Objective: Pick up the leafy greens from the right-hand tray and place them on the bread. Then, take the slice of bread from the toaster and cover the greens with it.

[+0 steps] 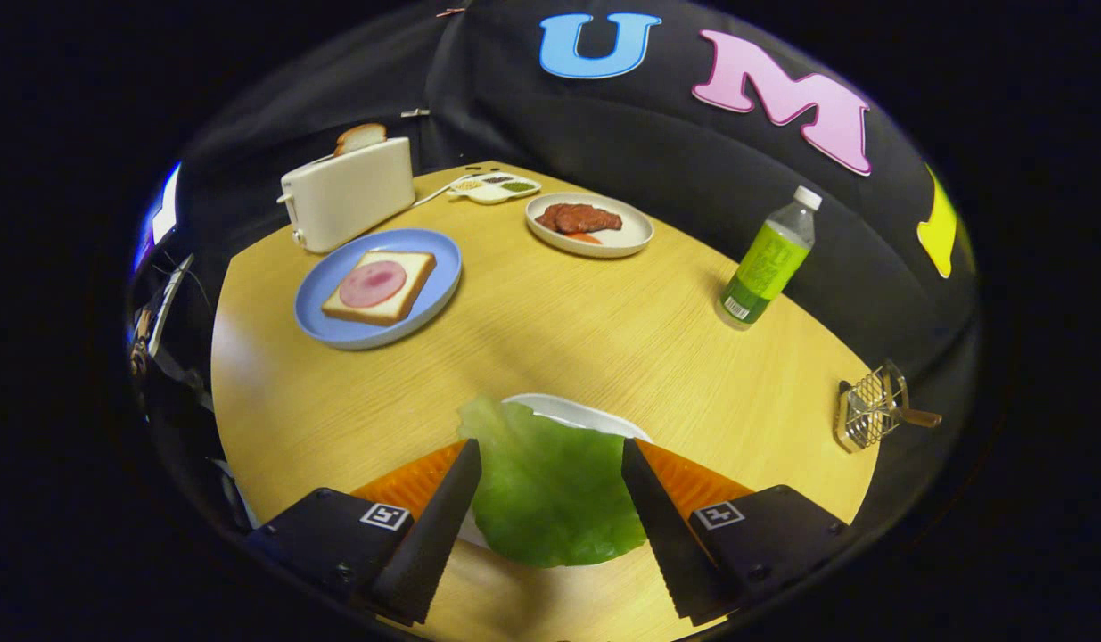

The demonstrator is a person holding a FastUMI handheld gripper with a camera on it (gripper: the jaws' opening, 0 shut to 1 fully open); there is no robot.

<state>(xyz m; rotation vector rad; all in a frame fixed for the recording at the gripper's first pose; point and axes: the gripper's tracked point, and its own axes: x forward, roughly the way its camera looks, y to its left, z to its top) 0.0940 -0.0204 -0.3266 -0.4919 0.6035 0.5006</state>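
A green lettuce leaf point(550, 490) lies on a white tray point(570, 411) at the near edge of the table. My gripper point(550, 443) stands open over it, one finger on each side of the leaf, neither pressing on it. Beyond the fingers to the left, a slice of bread point(409, 265) topped with a round of ham point(372, 283) sits on a blue plate point(336, 332). Behind that plate stands a white toaster point(349, 196) with a slice of bread point(360, 137) sticking up from its slot.
A white plate point(623, 241) with dark meat patties sits at the far middle, with a small divided condiment tray point(495, 186) behind it. A green-labelled bottle point(769, 263) stands upright at the right. A small wire basket point(871, 410) rests at the table's right edge.
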